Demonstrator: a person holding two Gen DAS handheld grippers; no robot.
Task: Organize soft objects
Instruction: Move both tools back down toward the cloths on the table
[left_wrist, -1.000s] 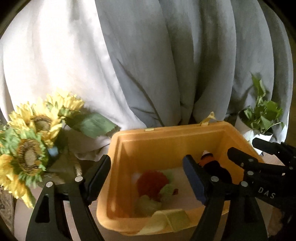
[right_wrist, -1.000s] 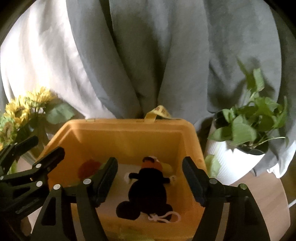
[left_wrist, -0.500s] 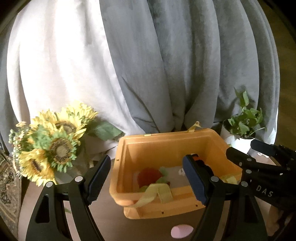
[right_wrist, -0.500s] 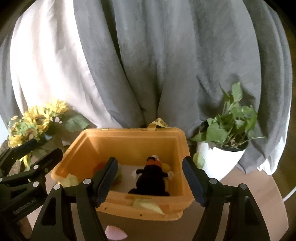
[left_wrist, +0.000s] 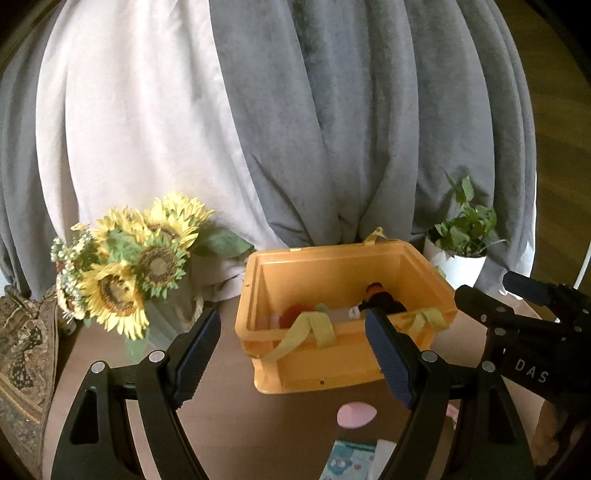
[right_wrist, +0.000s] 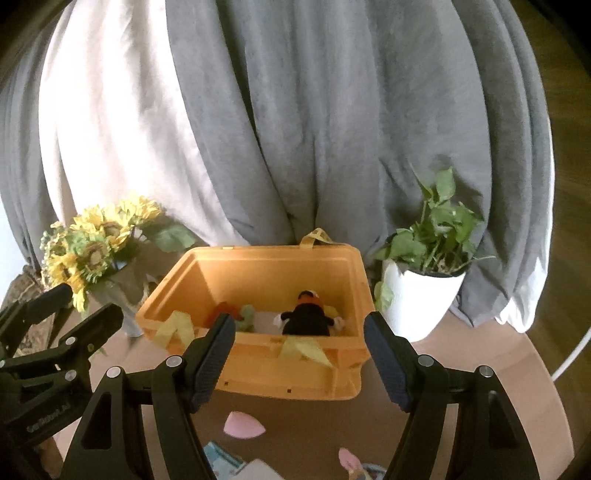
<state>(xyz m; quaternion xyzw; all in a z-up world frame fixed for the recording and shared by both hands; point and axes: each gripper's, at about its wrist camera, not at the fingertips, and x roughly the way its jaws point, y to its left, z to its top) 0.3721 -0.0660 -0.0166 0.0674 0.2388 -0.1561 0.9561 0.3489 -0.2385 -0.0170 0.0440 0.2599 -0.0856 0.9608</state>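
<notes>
An orange bin (left_wrist: 332, 373) (right_wrist: 295, 380) stands on the round table. In it lie a black plush toy with an orange head (right_wrist: 308, 317) (left_wrist: 380, 301), a red soft item (left_wrist: 291, 314) (right_wrist: 221, 310) and a green soft item (right_wrist: 246, 314). Yellow straps (left_wrist: 314, 326) hang over its front rim. A pink soft piece (left_wrist: 356, 414) (right_wrist: 243, 424) lies on the table in front of the bin. My left gripper (left_wrist: 291, 354) is open and empty, before the bin. My right gripper (right_wrist: 299, 354) is open and empty too.
A sunflower bouquet (left_wrist: 129, 266) (right_wrist: 92, 251) stands left of the bin. A white potted plant (right_wrist: 424, 295) (left_wrist: 461, 254) stands to its right. Grey and white curtains (left_wrist: 295, 110) hang behind. Printed cards (left_wrist: 347, 459) and another pink item (right_wrist: 349, 459) lie at the near table edge.
Both grippers have pulled back and up from over the bin. The bin now looks smaller and its front wall and the table in front show. Both stay open and empty.
</notes>
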